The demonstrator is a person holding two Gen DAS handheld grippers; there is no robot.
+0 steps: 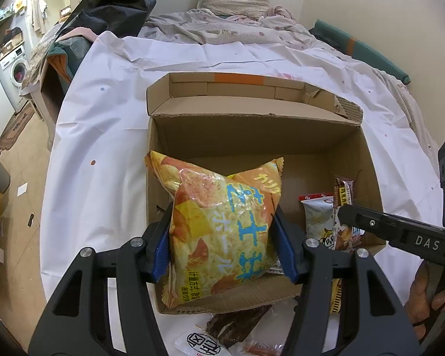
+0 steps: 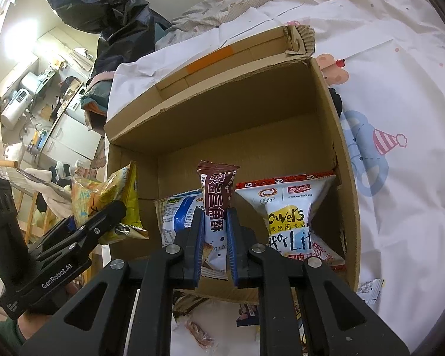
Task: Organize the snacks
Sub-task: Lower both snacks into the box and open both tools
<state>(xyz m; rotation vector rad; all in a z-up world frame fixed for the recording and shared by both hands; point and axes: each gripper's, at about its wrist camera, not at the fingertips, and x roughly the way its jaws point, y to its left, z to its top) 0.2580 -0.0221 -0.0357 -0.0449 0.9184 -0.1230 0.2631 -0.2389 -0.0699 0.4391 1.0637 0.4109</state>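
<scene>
The left tool (image 1: 222, 237) clamps an orange chip bag (image 1: 222, 225), upright, long axis vertical, over the cardboard box (image 1: 252, 124). Only the right wrist view shows the right tool (image 2: 213, 246) gripping an upright brown snack bar (image 2: 218, 201) and a white "Flowers" bag (image 2: 287, 216) inside. Beneath lies a white sheet (image 1: 103, 112), apparently on a bed.

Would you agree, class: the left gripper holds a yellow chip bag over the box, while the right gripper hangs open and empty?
Not quite. The right gripper is not empty: the right wrist view shows it shut on a brown snack bar. The rest holds: the left gripper holds the yellow chip bag over the box.
</scene>
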